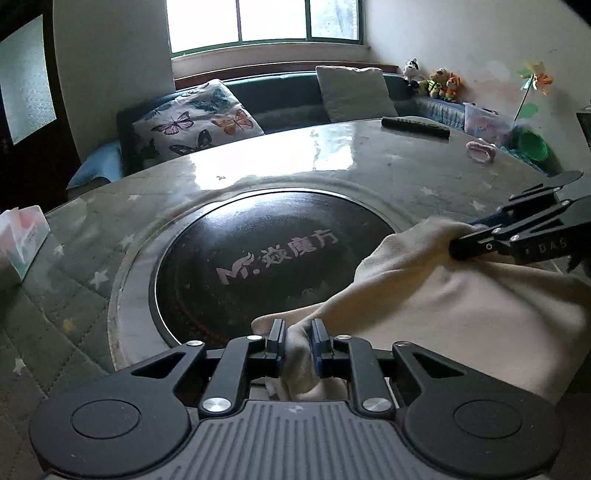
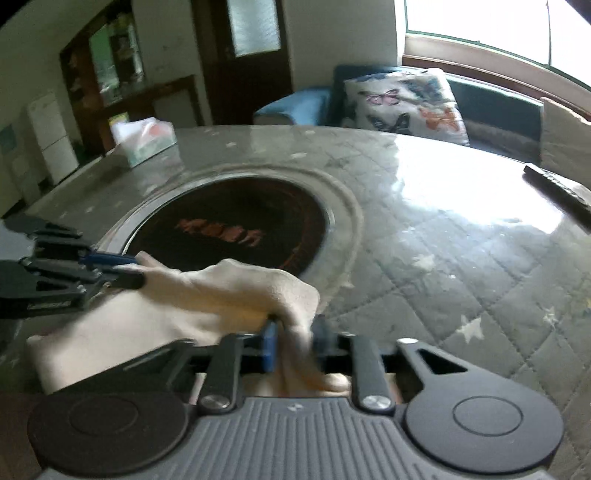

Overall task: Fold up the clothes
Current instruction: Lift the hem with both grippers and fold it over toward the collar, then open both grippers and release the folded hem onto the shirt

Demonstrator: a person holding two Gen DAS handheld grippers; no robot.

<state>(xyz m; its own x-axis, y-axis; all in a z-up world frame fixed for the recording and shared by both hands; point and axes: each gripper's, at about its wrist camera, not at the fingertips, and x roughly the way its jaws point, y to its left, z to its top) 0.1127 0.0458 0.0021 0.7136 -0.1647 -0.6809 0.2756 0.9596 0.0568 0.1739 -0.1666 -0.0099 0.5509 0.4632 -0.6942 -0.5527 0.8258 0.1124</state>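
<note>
We see a cream garment point(image 1: 461, 310) bunched between 2 tools above a round tabletop point(image 1: 280, 162) that is covered by a quilted, star-printed cloth under a glossy sheet. The left hand-held gripper point(image 1: 298, 345) has its blue-padded fingers pressed onto a gathered fold of the fabric, which bulges up between them and runs back toward the camera. The right hand-held gripper point(image 1: 465, 240) comes in from the right edge of the left wrist view and is clamped on another bunched part of the same cloth; in its own view point(image 2: 293, 343) the fabric fills the narrow gap between its fingers (this picture is motion-blurred, so finer detail is lost). From the right wrist view the garment point(image 2: 221, 295) stretches as a taut ridge leftward to the other tool at the left edge point(image 2: 136, 271).

The cloth hangs just over the near rim of a dark circular plate point(image 1: 258, 258) set into the middle of the tabletop, marked with a pale logo and characters. We cannot tell whether the lower part of the garment touches the surface.

At the left edge of the tabletop sits 1 tissue pack point(image 1: 22, 236). On the far side lie a dark remote control point(image 1: 415, 127) and a small pink item point(image 1: 480, 147). Beyond is a dark sofa with a butterfly-print cushion point(image 1: 195, 118) and a plain pale cushion point(image 1: 354, 92), below a bright window point(image 1: 262, 20). A few small plush toys point(image 1: 432, 79) sit at the sofa's right end.
</note>
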